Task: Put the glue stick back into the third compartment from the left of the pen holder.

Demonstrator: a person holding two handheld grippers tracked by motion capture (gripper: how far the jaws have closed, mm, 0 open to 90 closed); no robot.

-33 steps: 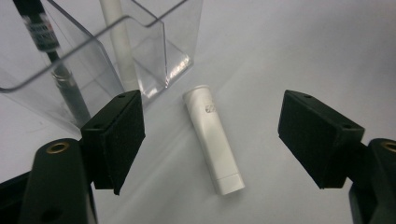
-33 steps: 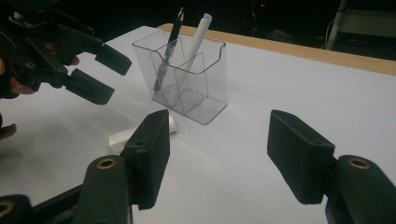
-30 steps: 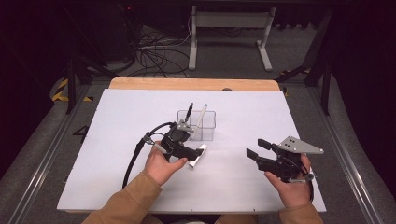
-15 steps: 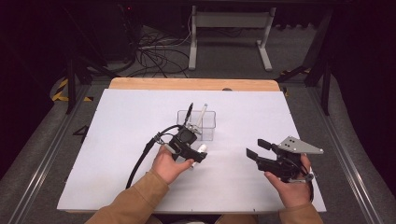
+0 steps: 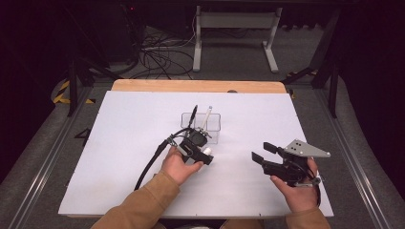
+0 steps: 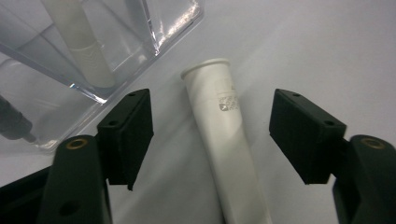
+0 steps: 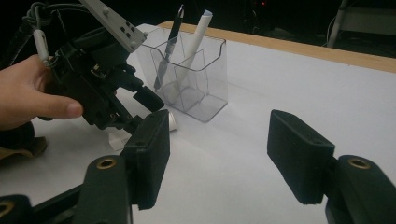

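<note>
This looks like a lab or recording room set up for tests, not a home. A wide white sheet (image 5: 267, 119) covers a pale wooden tabletop (image 5: 157, 86), lit brightly while everything around it sits in darkness. Behind the table a tangle of black cables (image 5: 160, 57) lies on grey carpet (image 5: 239, 62), beside a grey metal desk frame with two feet (image 5: 234, 28). Silver metal rails (image 5: 43, 162) run along the floor on both sides, and yellow-and-black hazard tape (image 5: 61, 91) marks the left edge.

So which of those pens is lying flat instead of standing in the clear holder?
The white pen on the table, between the open left tongs. The black pen and the other white one stand leaning in the clear holder.
</note>
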